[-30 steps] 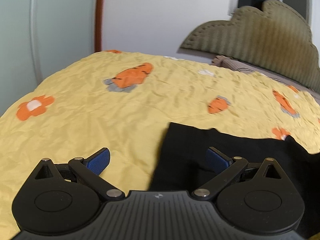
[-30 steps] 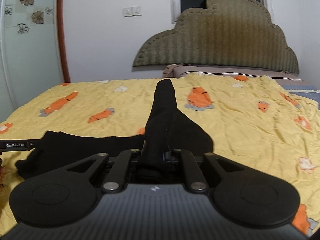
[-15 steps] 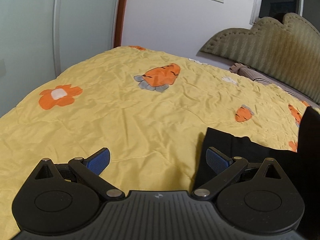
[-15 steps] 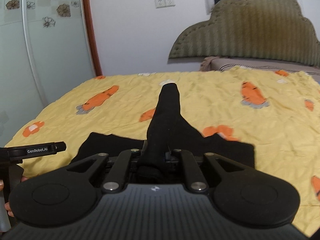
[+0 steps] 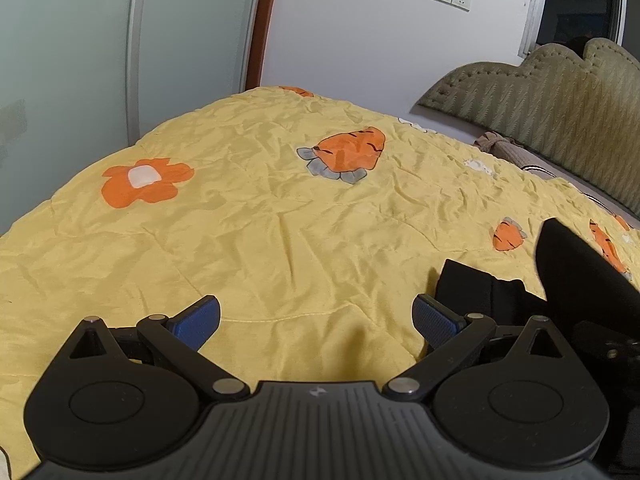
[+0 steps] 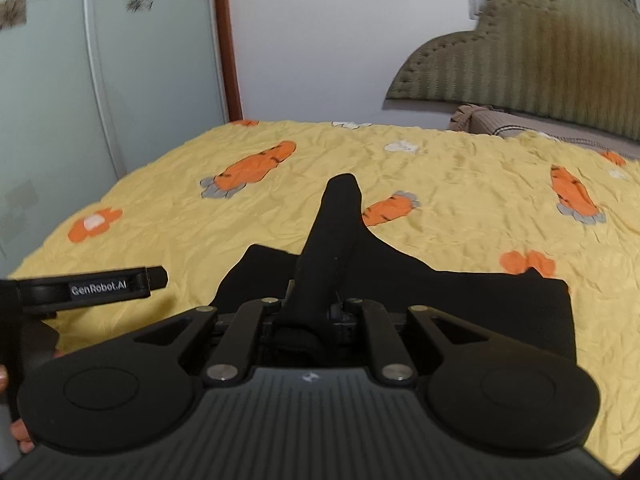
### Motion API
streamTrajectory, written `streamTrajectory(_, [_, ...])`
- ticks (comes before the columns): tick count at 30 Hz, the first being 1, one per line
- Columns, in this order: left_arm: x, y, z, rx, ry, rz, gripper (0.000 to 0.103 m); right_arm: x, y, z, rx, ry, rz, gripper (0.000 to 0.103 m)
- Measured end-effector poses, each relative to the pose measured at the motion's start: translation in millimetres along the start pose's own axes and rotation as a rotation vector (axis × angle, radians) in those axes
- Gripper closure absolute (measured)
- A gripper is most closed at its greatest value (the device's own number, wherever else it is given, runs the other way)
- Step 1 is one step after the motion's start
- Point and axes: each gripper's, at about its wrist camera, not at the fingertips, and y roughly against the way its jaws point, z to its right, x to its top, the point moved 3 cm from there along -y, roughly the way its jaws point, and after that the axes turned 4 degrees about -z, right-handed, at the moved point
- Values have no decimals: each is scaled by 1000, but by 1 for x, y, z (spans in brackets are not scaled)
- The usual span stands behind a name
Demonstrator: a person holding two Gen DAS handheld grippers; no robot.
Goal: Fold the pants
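Black pants (image 6: 460,300) lie on the yellow bedspread (image 6: 460,184). My right gripper (image 6: 316,312) is shut on a bunched fold of the pants, which sticks up and forward from between its fingers. In the left wrist view the pants (image 5: 472,288) lie at the right, and the lifted fold (image 5: 576,268) rises beside them. My left gripper (image 5: 316,318) is open over bare bedspread, its blue pads (image 5: 434,320) holding nothing; its right pad is just left of the pants' edge. The left gripper also shows at the left edge of the right wrist view (image 6: 100,286).
The bedspread (image 5: 280,220) carries orange carrot and flower prints. A padded headboard (image 6: 540,52) and a striped pillow (image 6: 496,124) are at the far right. A glass sliding door (image 6: 100,80) and a white wall stand beyond the bed's far edge.
Both hands moved left across the bed. The right gripper carried the pants fold left over the flat part. The left gripper left the pants and now hovers over bare bedspread.
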Motion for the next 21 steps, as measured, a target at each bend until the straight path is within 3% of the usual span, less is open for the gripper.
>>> streamTrajectory(21, [3, 5, -4, 42, 10, 7, 0, -7, -27, -50, -7, 141, -18, 91])
